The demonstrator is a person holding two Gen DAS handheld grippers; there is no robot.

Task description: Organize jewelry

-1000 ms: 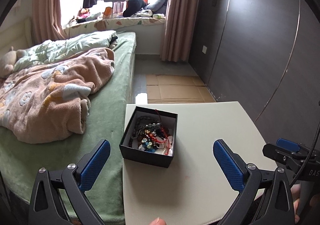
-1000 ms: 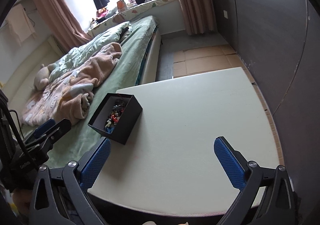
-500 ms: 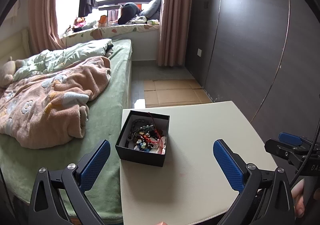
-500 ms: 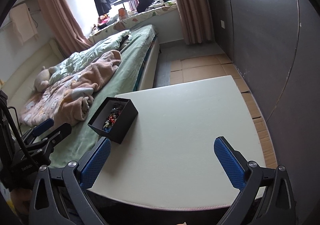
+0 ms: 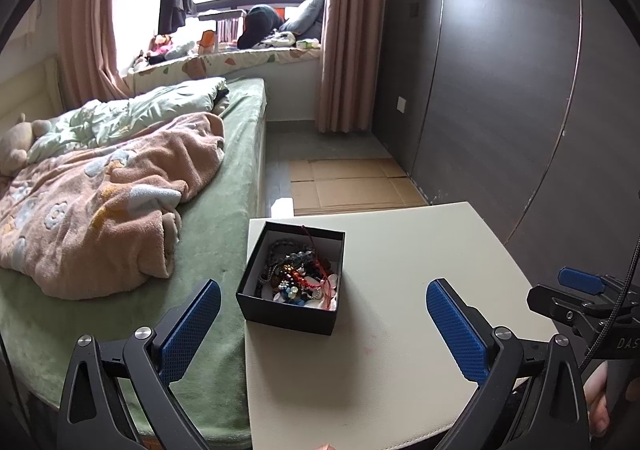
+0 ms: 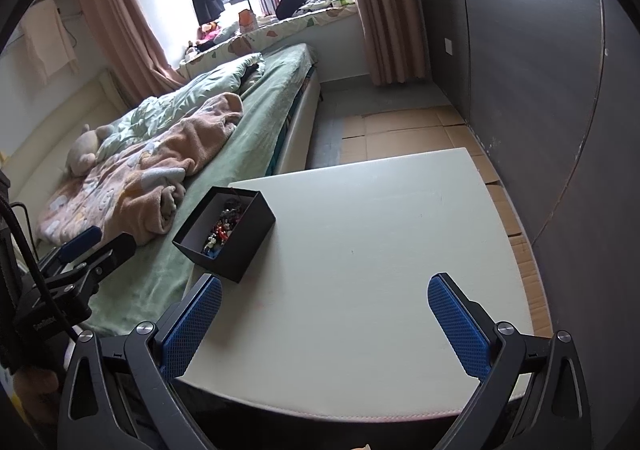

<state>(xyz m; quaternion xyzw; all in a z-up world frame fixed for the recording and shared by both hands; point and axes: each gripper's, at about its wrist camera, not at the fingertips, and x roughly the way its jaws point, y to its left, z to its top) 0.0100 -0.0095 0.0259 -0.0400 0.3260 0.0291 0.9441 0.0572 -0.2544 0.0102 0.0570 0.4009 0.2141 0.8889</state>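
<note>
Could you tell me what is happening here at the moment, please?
A person holds a two-finger gripper in each hand over a white table beside a bed. Both the left gripper and the right gripper are open and hold nothing. An open black box sits at the table's left edge, and a tangle of jewelry lies inside it. Nothing has been taken out onto the table yet.

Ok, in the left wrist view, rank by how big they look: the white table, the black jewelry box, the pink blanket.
1. Table, though it sits nearest the camera.
2. Pink blanket, not far behind.
3. Black jewelry box, clearly smallest.
</note>
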